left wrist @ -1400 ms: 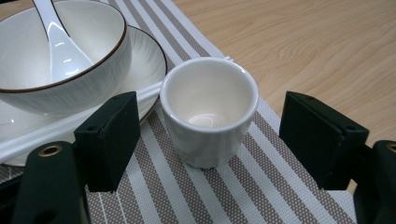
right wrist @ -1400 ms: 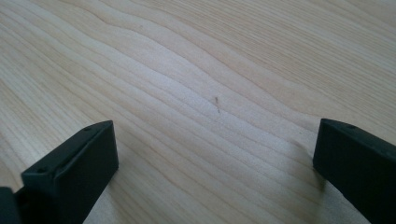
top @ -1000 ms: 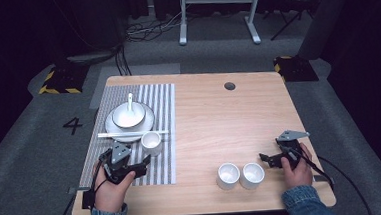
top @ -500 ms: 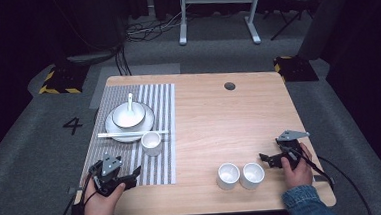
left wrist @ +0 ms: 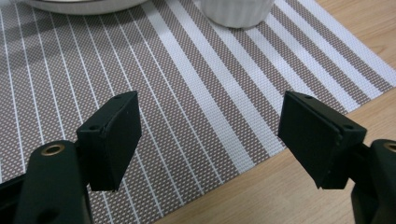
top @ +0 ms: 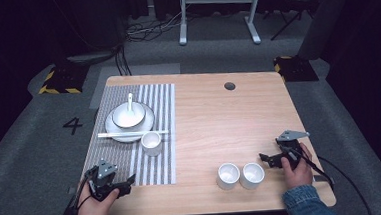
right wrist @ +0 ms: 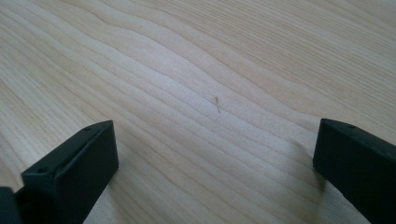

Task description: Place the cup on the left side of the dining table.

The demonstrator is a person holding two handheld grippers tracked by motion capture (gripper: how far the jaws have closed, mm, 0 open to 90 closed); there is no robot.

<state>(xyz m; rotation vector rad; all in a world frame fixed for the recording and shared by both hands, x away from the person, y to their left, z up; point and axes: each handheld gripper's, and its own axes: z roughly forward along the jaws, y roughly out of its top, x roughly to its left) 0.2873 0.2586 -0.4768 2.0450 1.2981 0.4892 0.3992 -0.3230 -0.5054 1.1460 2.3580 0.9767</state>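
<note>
Both claws are idling wide apart and gripping nothing. The left claw (top: 128, 182) is sitting at the near edge of the striped placemat (top: 154, 165); the right claw (top: 262, 158) is hovering just beside two empty white cups (top: 241, 175), well off the placemat. On the placemat, one cup (top: 151, 142) is standing by a plate (top: 114, 128) carrying a bowl (top: 128, 115) with a spoon (top: 130, 99), chopsticks (top: 111, 135) lying across. Probably another setting is starting; next, the right claw needs lining over the nearer cup's rim.

we see a pale wood-grain table (top: 219, 120), a placemat (top: 154, 155) striped brown-grey and white, white cups (top: 229, 176), a white plate (top: 113, 128), and black grippers (top: 125, 184).
</note>
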